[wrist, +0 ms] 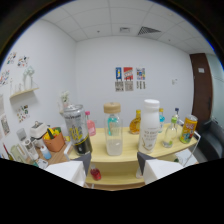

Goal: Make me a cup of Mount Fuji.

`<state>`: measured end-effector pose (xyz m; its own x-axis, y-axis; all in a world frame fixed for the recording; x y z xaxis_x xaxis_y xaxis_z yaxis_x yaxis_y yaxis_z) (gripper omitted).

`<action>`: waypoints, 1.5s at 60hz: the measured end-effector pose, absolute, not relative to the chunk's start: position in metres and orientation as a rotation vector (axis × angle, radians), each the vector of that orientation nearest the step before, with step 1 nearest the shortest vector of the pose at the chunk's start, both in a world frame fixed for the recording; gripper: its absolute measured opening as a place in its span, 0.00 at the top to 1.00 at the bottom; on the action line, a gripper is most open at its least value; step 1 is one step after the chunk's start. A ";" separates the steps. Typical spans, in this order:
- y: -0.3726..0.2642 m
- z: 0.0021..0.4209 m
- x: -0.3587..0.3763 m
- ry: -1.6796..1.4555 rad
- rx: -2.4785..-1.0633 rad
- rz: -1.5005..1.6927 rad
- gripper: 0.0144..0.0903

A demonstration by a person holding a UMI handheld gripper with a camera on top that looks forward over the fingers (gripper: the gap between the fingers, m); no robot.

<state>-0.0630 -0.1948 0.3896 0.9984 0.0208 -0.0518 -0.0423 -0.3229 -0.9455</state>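
Observation:
My gripper (114, 162) is open, its two white fingers (84, 164) held low in front of a pale wooden counter (127, 150), and nothing sits between them. Just beyond the gap stands a clear jar with a wooden lid (113, 129), white contents in its bottom. To the left of the jar is a tilted steel cup with a yellow label (76, 130), with a pink bottle (90, 125) behind it. On the jar's right stand an amber bottle (135, 122) and a tall white bottle (150, 127). Further right are a small glass bottle (172, 129) and a yellow can (187, 129).
A small red thing (95, 174) lies on the lower level, beside the left finger. An orange box of packets (53, 141) and white items crowd the counter's left end. A wall shelf (24, 91) hangs at left, posters (130, 79) behind, a dark door (202, 85) at right.

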 end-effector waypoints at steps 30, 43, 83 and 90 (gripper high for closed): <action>-0.092 0.390 -0.065 -0.015 -1.731 0.013 0.58; -0.095 0.397 -0.064 -0.016 -1.723 -0.005 0.65; -0.232 0.253 -0.093 0.014 -1.775 0.138 0.66; -0.238 0.184 -0.098 0.045 -1.850 0.133 0.66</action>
